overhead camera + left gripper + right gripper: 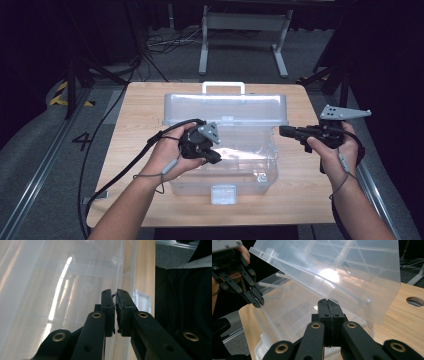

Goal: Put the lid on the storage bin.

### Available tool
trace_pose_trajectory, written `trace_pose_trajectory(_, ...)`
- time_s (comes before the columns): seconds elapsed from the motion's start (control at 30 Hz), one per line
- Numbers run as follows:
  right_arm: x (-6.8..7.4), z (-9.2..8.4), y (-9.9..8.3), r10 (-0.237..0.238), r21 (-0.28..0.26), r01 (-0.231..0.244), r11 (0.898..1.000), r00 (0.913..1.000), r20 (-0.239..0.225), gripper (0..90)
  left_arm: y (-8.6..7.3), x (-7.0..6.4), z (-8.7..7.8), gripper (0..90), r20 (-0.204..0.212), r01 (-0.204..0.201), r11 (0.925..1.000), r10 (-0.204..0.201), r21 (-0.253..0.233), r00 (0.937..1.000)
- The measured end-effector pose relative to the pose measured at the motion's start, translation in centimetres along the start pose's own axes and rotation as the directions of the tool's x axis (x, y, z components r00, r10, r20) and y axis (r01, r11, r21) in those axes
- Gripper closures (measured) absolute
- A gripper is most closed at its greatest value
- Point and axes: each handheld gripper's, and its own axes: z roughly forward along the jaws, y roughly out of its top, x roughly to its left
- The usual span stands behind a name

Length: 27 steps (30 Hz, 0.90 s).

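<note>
Wood table (135, 150), grey floor (45, 145), dark rm.

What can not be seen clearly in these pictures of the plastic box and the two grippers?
- High view: whether the left gripper touches the clear box; the hand hides its jaws.
- High view: whether anything lies in the box; glare on the clear walls.
- Right gripper view: whether the right gripper touches the raised lid; the jaws cover the spot.
- Left gripper view: the front latch, half hidden behind a jaw.
</note>
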Motion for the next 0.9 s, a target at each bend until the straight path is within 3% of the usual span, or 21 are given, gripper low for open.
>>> trace_pose_trajectory(0.33,0.1,-0.1,-0.3,0.007,-0.002,-0.007,1.000,1.0000,-0.006,90.0,-1.2,0.1,-1.6,81.6,0.029,0.036,0.9979,-0.034,-0.054,0.9990)
trace_pose_trajectory(0.9,0.1,-0.1,-0.7,0.013,-0.009,-0.013,1.000,0.9997,-0.021,90.0,-6.0,0.5,-4.5,81.2,-0.013,0.147,0.9809,-0.149,-0.128,0.9887)
